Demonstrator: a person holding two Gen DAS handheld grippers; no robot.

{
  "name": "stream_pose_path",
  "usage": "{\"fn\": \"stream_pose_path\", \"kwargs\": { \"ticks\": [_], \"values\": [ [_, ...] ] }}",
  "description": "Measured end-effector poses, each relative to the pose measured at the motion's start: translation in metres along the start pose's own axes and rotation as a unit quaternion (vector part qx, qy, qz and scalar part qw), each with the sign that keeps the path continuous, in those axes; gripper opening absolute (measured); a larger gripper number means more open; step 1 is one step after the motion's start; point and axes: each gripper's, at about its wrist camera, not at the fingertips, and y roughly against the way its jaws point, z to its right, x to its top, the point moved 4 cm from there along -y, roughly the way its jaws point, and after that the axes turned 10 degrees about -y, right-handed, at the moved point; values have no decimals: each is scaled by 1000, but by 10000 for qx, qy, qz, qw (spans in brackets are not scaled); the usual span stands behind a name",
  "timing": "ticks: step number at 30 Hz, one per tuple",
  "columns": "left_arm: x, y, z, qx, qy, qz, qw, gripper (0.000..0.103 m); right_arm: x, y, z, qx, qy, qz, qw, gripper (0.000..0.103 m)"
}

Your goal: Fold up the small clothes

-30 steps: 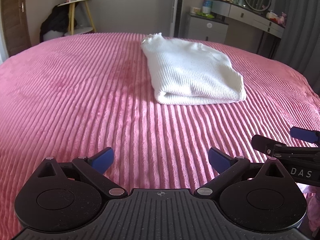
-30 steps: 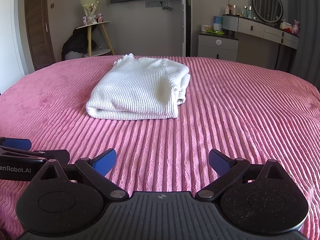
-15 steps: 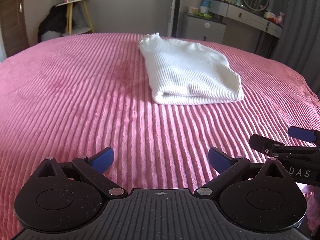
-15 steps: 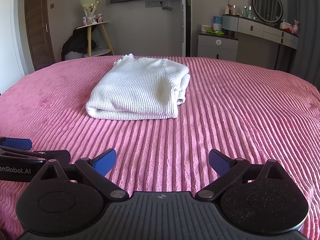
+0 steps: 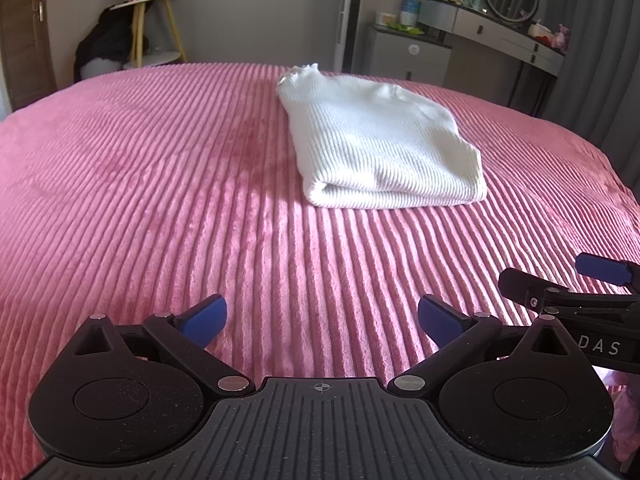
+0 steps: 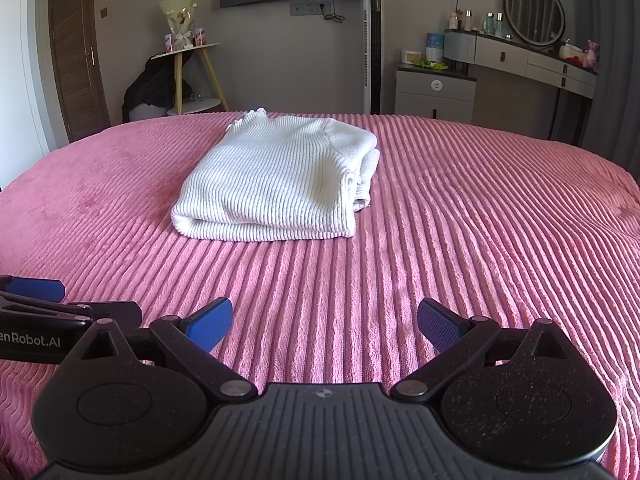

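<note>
Counting what lies ahead of me, I find one folded white ribbed knit sweater lying on one pink ribbed plush bedspread, and two grippers, both mine. The sweater sits toward the far middle of the bed, folded into a thick rectangle with its rolled fold on the near edge and its neck opening at the far left corner; from the right wrist view the sweater shows stacked layers along its right side. My left gripper has its two blue-tipped fingers spread wide apart, released, with nothing between them, over bare bedspread well short of the sweater. My right gripper is likewise splayed wide and carrying nothing, its blue pads above the pink bedspread, well apart from the garment. Each gripper shows at the edge of the other's view, side by side near me. Beyond the far edge of the bed stand one grey dressing table with one round mirror to the right and one small yellow-legged side table to the left.
</note>
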Motion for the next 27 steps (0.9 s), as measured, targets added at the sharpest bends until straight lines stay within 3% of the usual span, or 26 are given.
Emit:
{"fn": "stream_pose_path", "kwargs": {
  "ticks": [27],
  "values": [
    [0,0,-1,-117,49,-24,9999,103,2,2,0,-64,-38,44,10000,99]
  ]
}}
